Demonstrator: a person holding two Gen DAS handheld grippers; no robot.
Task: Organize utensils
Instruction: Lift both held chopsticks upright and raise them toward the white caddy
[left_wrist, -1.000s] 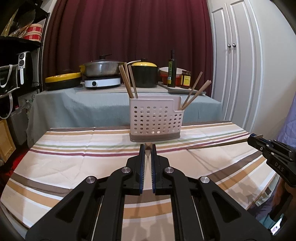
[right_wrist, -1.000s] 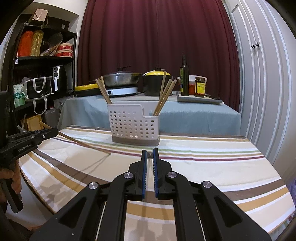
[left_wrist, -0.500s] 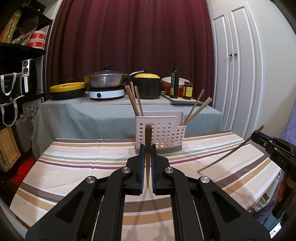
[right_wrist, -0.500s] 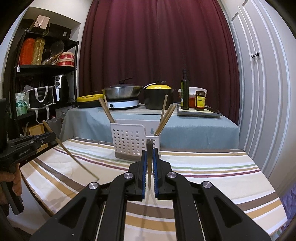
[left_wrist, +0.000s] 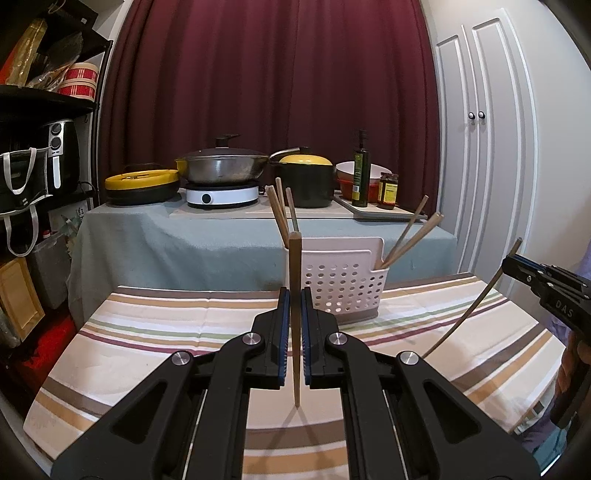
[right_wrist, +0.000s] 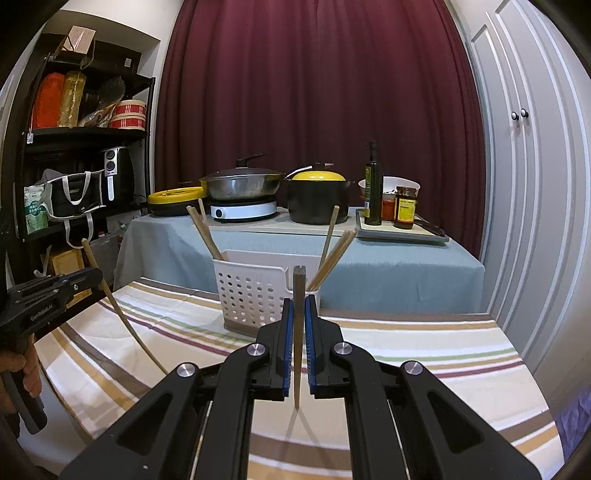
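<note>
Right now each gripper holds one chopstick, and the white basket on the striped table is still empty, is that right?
Not quite. Each gripper, left and right, does hold a chopstick, but the white basket is not empty: both wrist views show chopsticks already standing in both its ends.

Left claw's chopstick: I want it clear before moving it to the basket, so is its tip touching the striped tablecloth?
Apart. In the right wrist view, the left claw holds its chopstick slanting above the striped tablecloth.

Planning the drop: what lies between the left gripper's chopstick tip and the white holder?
Only bare striped tablecloth, seen in the left wrist view, between the chopstick in the left gripper and the white utensil holder.
</note>
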